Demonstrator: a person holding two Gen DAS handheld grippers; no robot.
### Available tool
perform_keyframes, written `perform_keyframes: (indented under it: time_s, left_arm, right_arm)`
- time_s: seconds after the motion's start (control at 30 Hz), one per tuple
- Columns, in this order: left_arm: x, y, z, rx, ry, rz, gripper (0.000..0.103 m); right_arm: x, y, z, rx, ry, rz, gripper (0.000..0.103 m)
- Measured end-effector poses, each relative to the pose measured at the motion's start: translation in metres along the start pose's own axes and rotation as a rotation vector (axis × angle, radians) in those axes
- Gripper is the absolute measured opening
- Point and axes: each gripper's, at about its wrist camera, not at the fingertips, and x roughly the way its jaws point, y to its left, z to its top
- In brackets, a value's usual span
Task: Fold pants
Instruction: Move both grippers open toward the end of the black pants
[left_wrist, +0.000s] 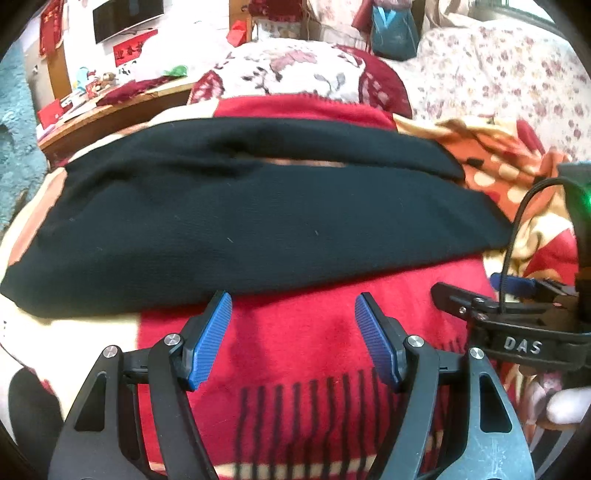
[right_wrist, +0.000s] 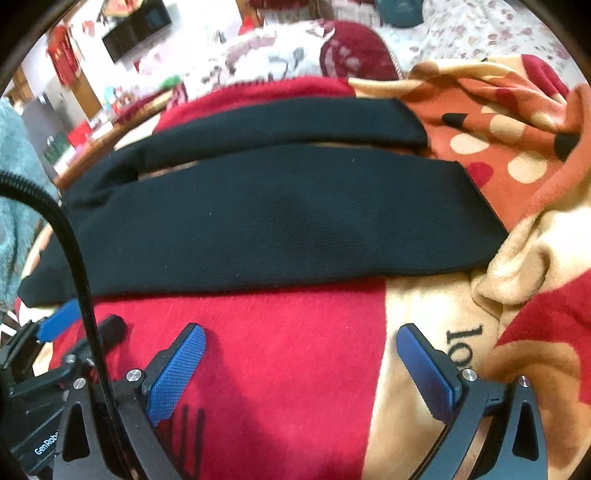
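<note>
The black pants (left_wrist: 229, 221) lie flat across a red and cream blanket (left_wrist: 306, 332), both legs stretched side by side to the right with a narrow gap between them. They also show in the right wrist view (right_wrist: 280, 221). My left gripper (left_wrist: 293, 308) is open and empty, its blue pads just short of the near edge of the pants. My right gripper (right_wrist: 303, 338) is open and empty, hovering over the blanket (right_wrist: 277, 332) a little below the near leg. The right gripper also shows at the right edge of the left wrist view (left_wrist: 513, 299).
Crumpled orange spotted blanket folds (right_wrist: 498, 140) lie by the leg ends at the right. A floral pillow (left_wrist: 295, 70) sits behind the pants. A wooden table (left_wrist: 110, 107) with clutter stands at the far left. A black cable (right_wrist: 77, 266) crosses the right wrist view.
</note>
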Motion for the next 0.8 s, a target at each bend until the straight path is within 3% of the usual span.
perform_keyframes:
  time_s: [0.13, 0.2, 0.3, 0.43, 0.5, 0.63, 0.8]
  left_arm:
    - [-0.025, 0.017, 0.014, -0.049, -0.067, 0.008, 0.07]
    - [-0.036, 0.027, 0.021, -0.076, -0.087, 0.022, 0.07]
    - [-0.047, 0.037, 0.031, -0.077, -0.106, 0.063, 0.07]
    - [-0.058, 0.049, 0.039, -0.084, -0.117, 0.061, 0.07]
    - [-0.062, 0.056, 0.043, -0.092, -0.118, 0.064, 0.07]
    - [-0.069, 0.065, 0.046, -0.106, -0.13, 0.093, 0.07]
    - [-0.072, 0.077, 0.045, -0.125, -0.135, 0.121, 0.07]
  right_arm:
    - [-0.009, 0.005, 0.01, 0.022, 0.031, 0.079, 0.092]
    - [-0.019, 0.01, 0.015, 0.014, 0.01, 0.108, 0.084]
    - [-0.045, 0.023, 0.021, -0.025, -0.096, 0.129, 0.084]
    - [-0.083, 0.039, 0.03, -0.061, -0.29, 0.205, 0.084]
    - [-0.092, 0.046, 0.035, -0.089, -0.343, 0.253, 0.084]
    - [-0.086, 0.058, 0.051, -0.117, -0.298, 0.289, 0.084]
    - [-0.086, 0.068, 0.046, -0.135, -0.303, 0.252, 0.084]
